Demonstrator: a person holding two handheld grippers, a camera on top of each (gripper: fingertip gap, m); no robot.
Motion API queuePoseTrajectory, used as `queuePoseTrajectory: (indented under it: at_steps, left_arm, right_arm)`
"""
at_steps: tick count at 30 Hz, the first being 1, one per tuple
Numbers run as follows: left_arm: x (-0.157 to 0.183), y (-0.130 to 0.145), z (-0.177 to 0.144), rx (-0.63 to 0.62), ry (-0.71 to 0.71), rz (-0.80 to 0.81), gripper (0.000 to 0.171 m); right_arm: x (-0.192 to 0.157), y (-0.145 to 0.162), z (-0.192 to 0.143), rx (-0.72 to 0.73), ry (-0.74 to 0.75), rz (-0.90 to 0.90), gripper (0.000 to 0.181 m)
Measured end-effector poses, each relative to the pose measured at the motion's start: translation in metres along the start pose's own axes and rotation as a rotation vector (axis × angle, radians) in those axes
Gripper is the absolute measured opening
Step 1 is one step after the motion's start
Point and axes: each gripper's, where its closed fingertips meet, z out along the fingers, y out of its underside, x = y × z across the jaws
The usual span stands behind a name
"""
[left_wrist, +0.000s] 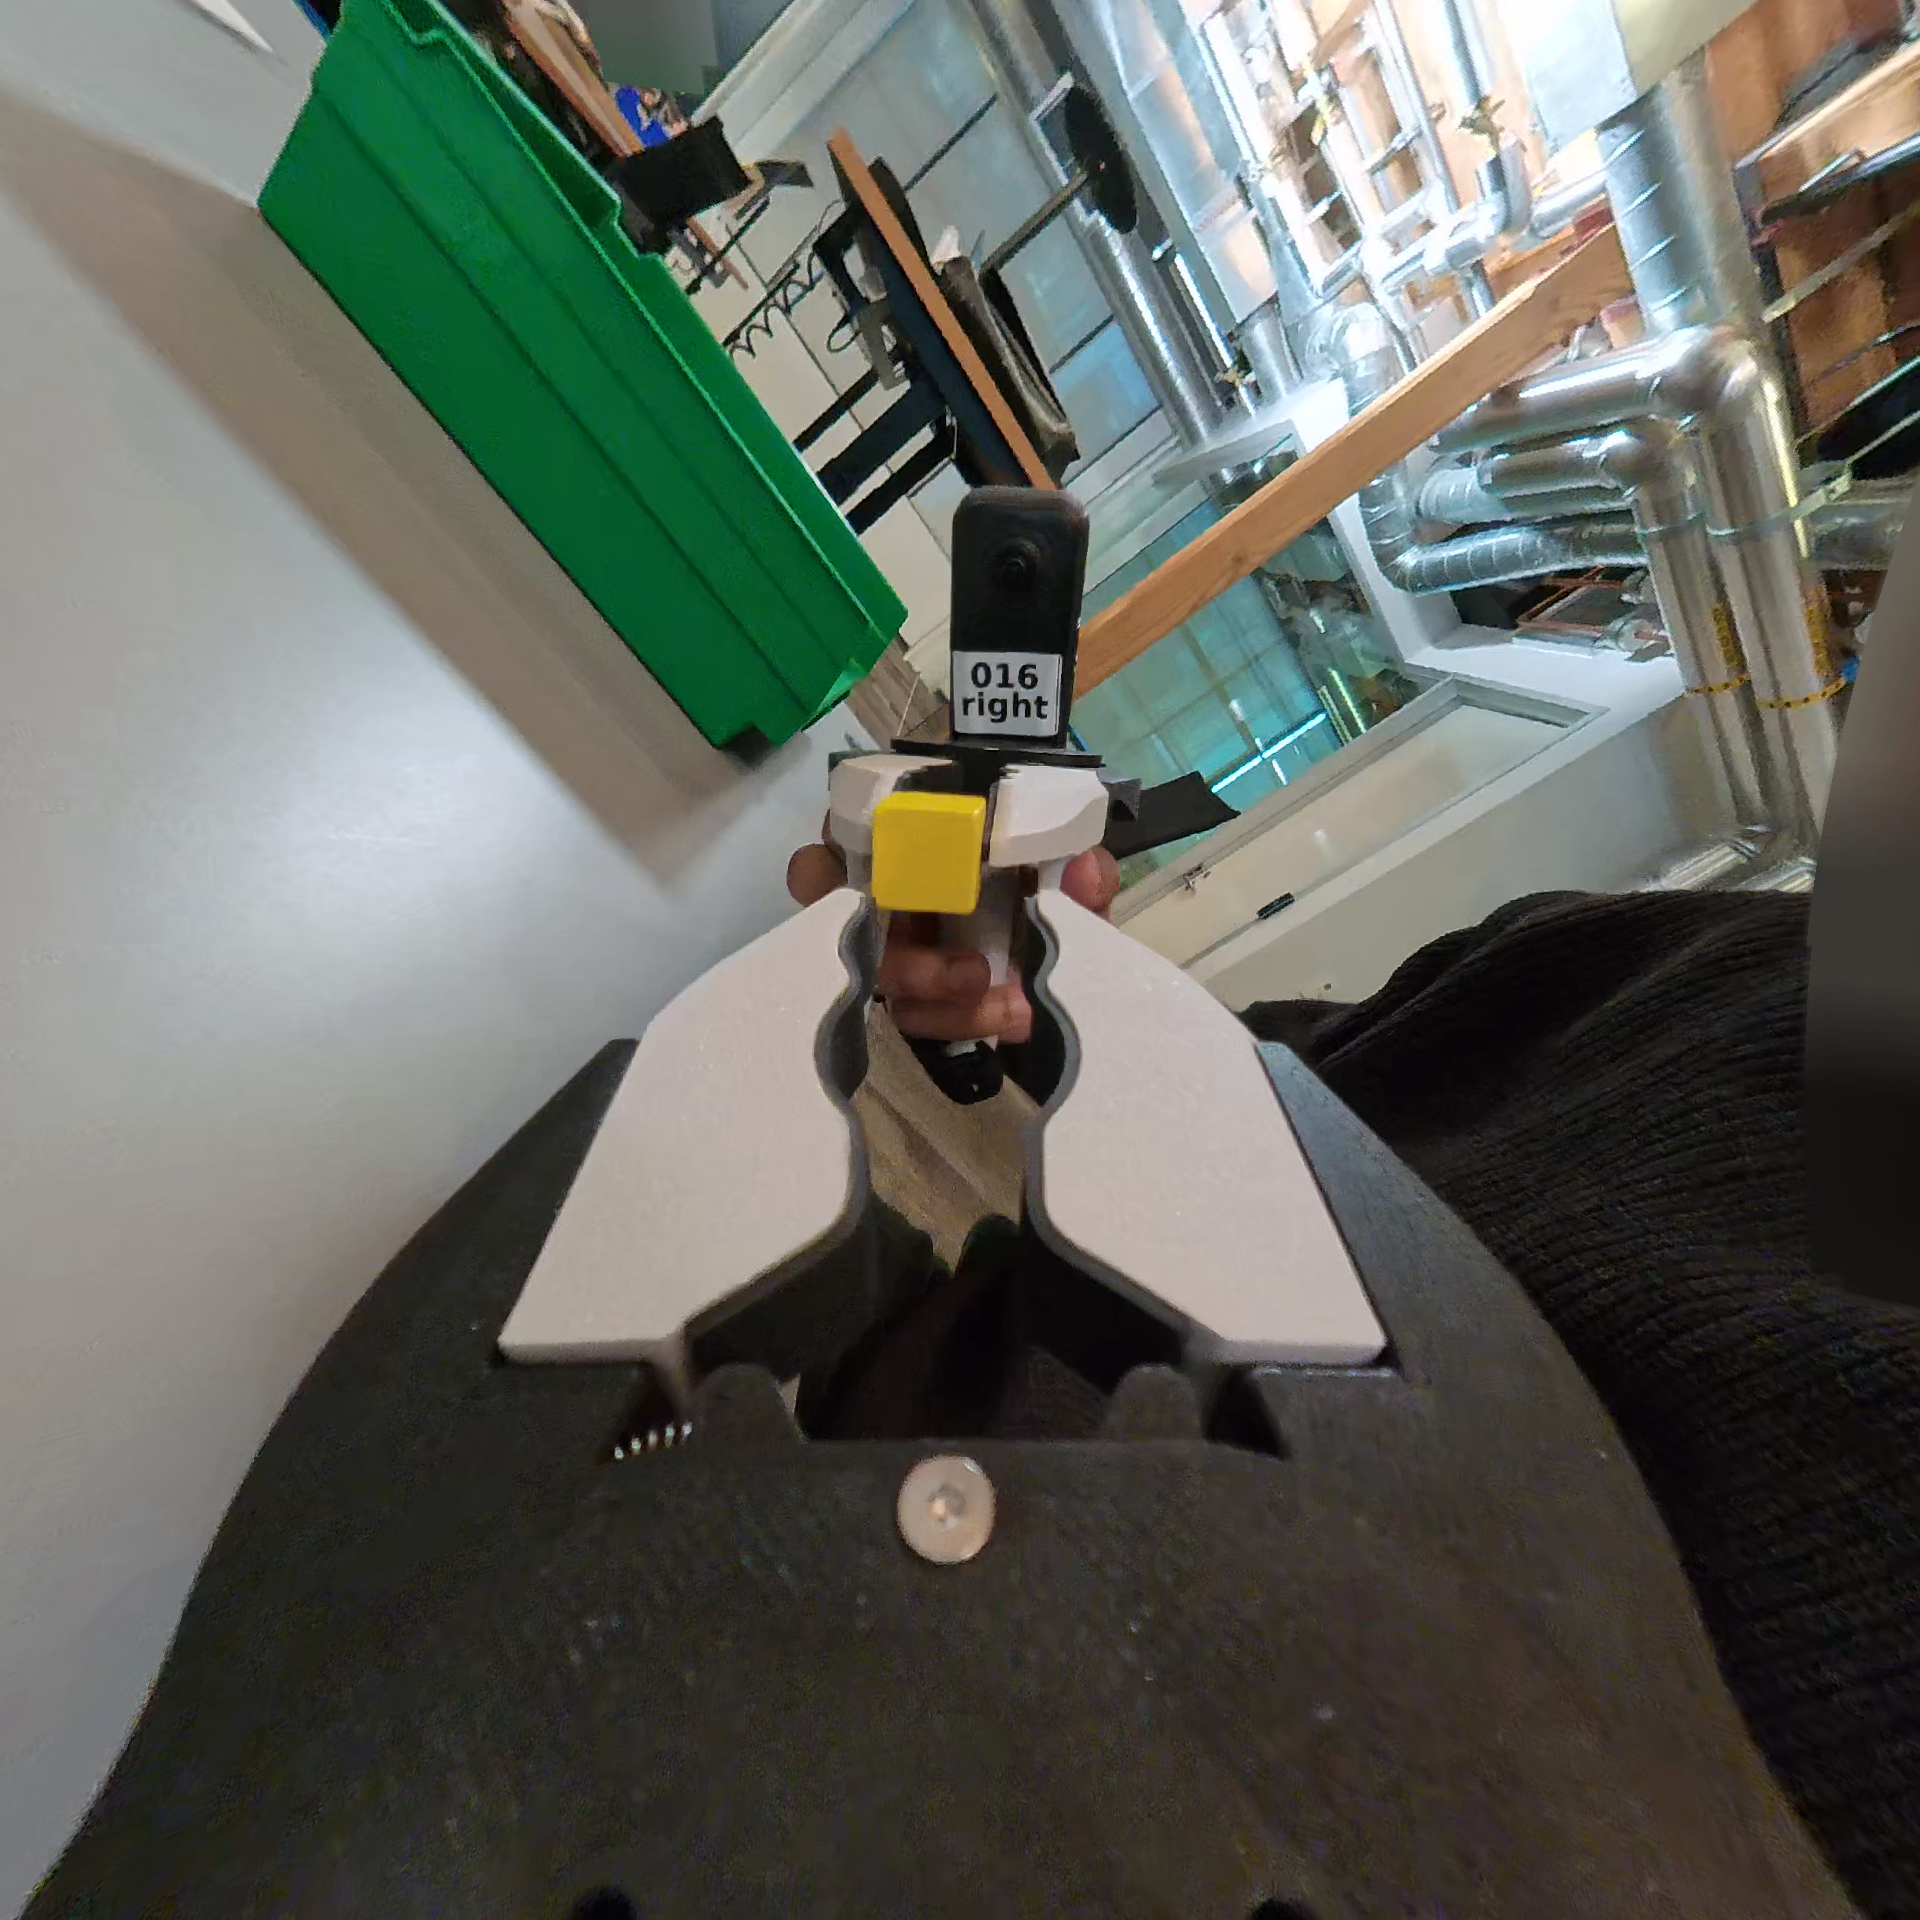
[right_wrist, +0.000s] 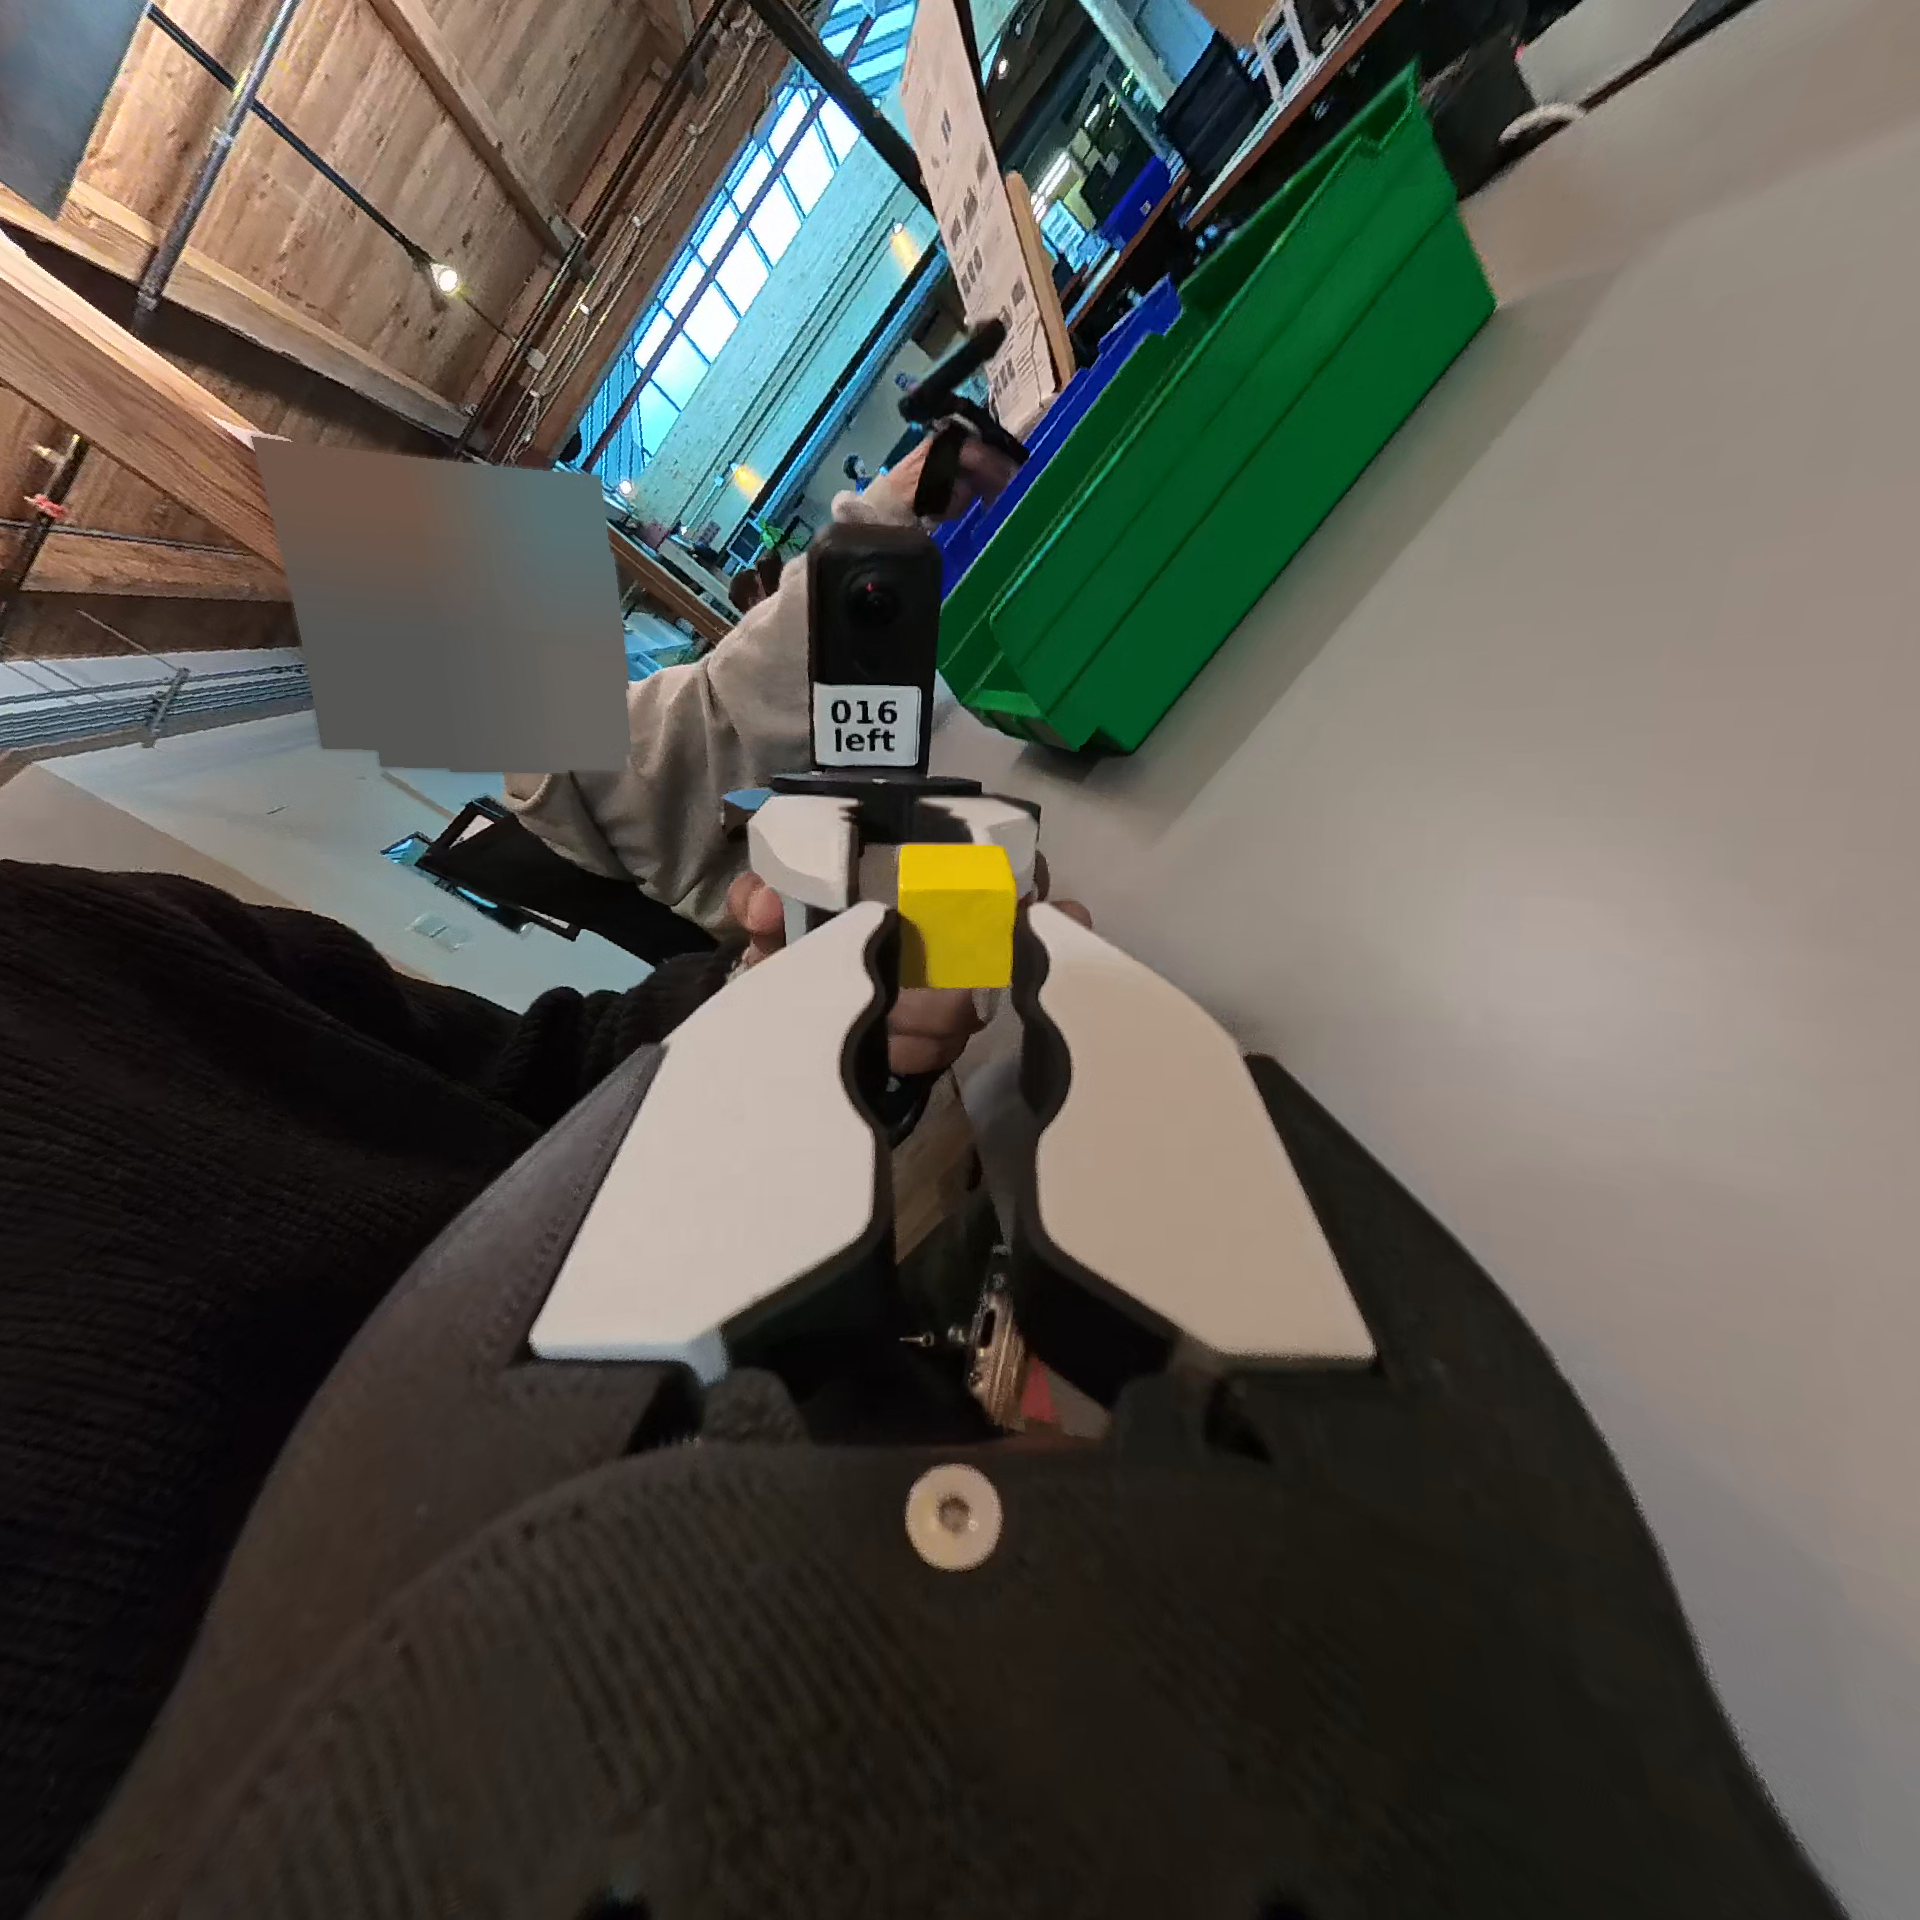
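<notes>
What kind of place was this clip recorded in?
Probably an industrial-style workshop or lab: silver ventilation ducts, timber beams, green storage bins on a white table, and desks behind.

A pale grey table (left_wrist: 260, 727) fills the left side of the left wrist view, running from about seven o'clock up to eleven, and in the right wrist view it spreads over the right side from two o'clock to five. On it stands a stack of green plastic bins (left_wrist: 561, 374), nested one in another (at eleven o'clock in the left wrist view, at one o'clock in the right wrist view). Just behind them lie blue bins (right_wrist: 1081, 416), touching the green stack's far side.
</notes>
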Motion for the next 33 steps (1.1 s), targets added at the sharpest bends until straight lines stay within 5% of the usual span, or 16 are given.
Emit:
queuePoseTrajectory:
  at_steps: [5,8,11,14,22,29,33]
  left_arm:
    - [0.002,-0.001,-0.001,0.004,0.014,-0.008,0.028]
    - [-0.002,0.0,0.0,-0.005,-0.008,0.009,0.028]
    - [-0.004,0.0,0.001,-0.009,-0.027,0.031,0.029]
    - [-0.004,-0.002,0.003,0.009,-0.054,0.092,0.028]
    - [-0.016,0.006,0.015,-0.016,-0.196,0.15,0.025]
    - [-0.026,0.014,0.012,0.056,-0.227,0.004,0.021]
    - [-0.03,0.02,0.018,0.022,-0.261,0.002,0.021]
  right_arm:
    - [-0.024,-0.047,-0.034,0.086,0.003,-0.113,0.021]
    - [-0.022,-0.1,-0.091,0.15,0.175,-0.319,0.021]
    - [0.011,-0.146,-0.159,0.079,0.464,-0.508,0.021]
    - [0.074,-0.166,-0.217,-0.168,0.683,-0.561,0.021]
    - [0.193,-0.138,-0.269,-1.046,0.708,-0.924,0.022]
    - [0.217,-0.107,-0.25,-1.307,0.529,-0.956,0.021]
    - [0.214,-0.101,-0.231,-1.271,0.439,-0.947,0.021]
